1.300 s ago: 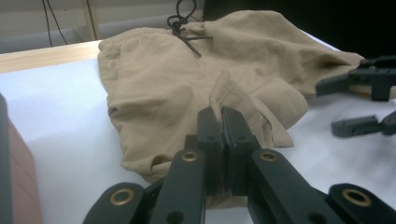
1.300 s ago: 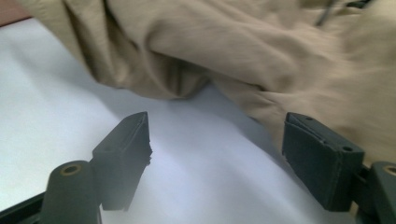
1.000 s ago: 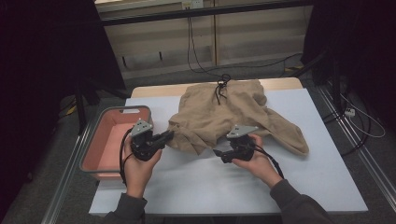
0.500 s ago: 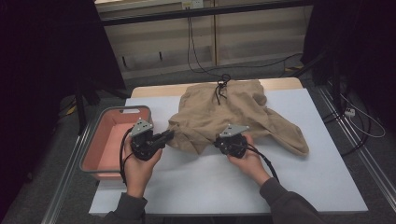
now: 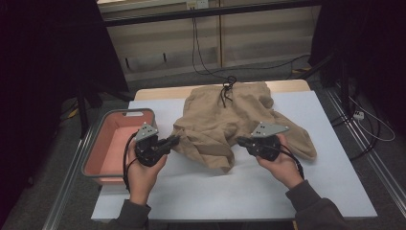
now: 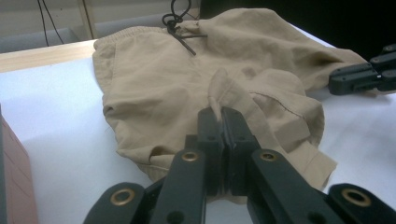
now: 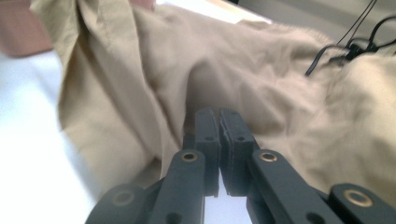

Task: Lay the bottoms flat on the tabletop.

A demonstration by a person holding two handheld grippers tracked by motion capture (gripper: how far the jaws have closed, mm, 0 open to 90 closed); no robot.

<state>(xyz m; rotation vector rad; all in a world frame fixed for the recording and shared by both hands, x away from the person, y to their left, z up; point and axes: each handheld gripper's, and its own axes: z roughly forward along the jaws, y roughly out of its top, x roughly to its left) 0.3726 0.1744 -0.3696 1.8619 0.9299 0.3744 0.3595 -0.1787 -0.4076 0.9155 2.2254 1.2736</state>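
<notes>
Since the earlier frame, the right gripper (image 5: 243, 141) has slid in from the open white tabletop to the near edge of the tan shorts (image 5: 230, 122), and its jaws have just been closing; in the right gripper view they now stand together against the cloth, though whether a fold lies between the pads cannot be told there. Lifted fabric hangs in a steep drape just left of those jaws and ahead of them. Meanwhile the left gripper (image 5: 173, 140) holds its place, clamped on a small raised fold of the shorts at its tips (image 6: 219, 114). Beyond that pinch the garment spreads rumpled across the white table (image 5: 230, 191), its waistband and black drawstring (image 6: 180, 25) at the far side. A pink bin (image 5: 112, 143) sits just outside the left gripper, off the table's edge.
</notes>
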